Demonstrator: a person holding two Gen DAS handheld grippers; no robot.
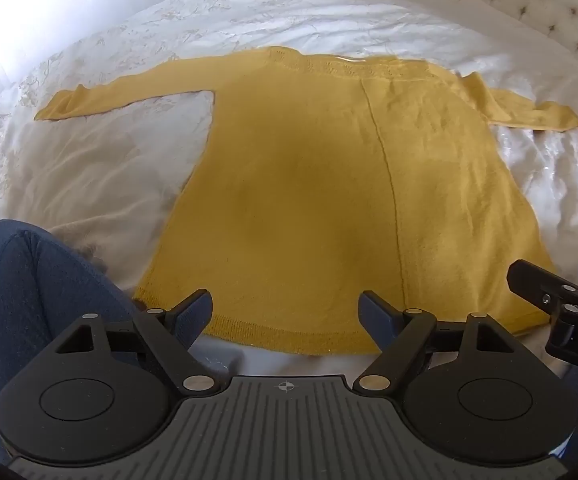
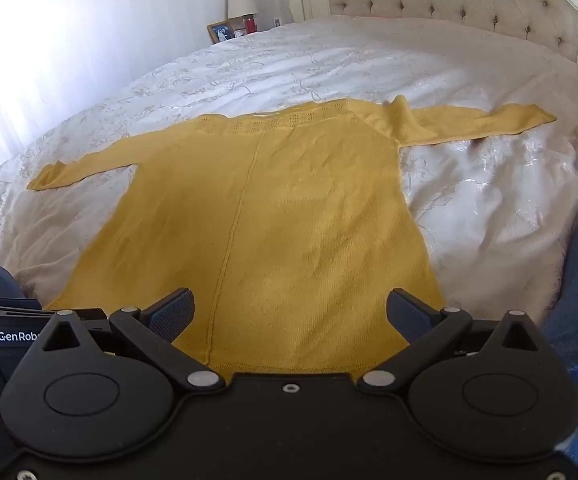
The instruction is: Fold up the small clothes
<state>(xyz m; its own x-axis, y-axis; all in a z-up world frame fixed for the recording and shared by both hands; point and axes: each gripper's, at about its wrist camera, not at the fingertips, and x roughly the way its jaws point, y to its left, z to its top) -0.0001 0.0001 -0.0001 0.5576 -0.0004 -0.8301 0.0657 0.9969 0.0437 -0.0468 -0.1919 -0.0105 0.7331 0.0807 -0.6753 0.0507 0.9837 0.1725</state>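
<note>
where the left wrist view cuts off its lower hem, the yellow sweater (image 1: 309, 200) lies flat on the white bedspread (image 1: 89, 184), a blue knee (image 1: 29, 292) at 8 o'clock; the left gripper (image 1: 285, 312) hovers spread, empty. in the right wrist view a lamp (image 2: 242, 0) blurs at 12 o'clock; the right gripper (image 2: 291, 312) hovers spread over the hem.
</note>
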